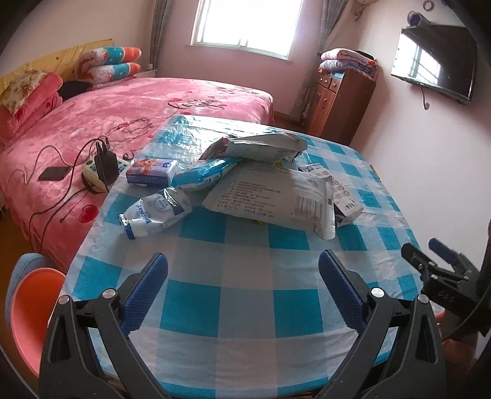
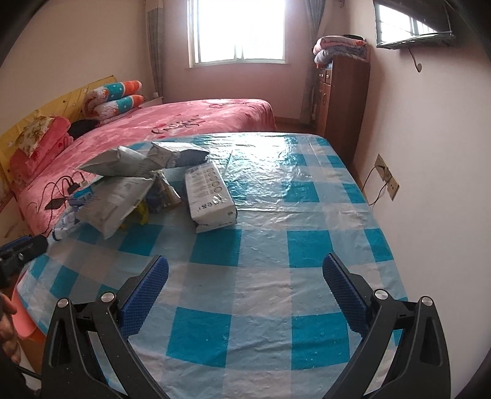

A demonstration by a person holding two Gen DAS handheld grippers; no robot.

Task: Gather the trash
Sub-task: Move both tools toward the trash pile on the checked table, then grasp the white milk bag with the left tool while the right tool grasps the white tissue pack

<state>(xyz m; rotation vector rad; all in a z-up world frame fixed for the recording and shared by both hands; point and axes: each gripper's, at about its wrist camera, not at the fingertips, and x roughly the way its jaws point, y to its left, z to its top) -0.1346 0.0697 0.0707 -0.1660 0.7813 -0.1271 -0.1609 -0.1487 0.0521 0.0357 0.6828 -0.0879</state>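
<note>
Hovering spread and empty, both tools (image 1: 243,277) (image 2: 245,279) face wrappers (image 1: 270,196); print illegible.

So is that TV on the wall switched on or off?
It looks off. The TV screen is dark and shows only a reflection of the window, no picture of its own.

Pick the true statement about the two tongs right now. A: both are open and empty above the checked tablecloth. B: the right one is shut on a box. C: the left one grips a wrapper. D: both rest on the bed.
A: the left tongs and the right tongs each show spread fingers with only the tablecloth between them, and the wrappers lie untouched farther off.
</note>
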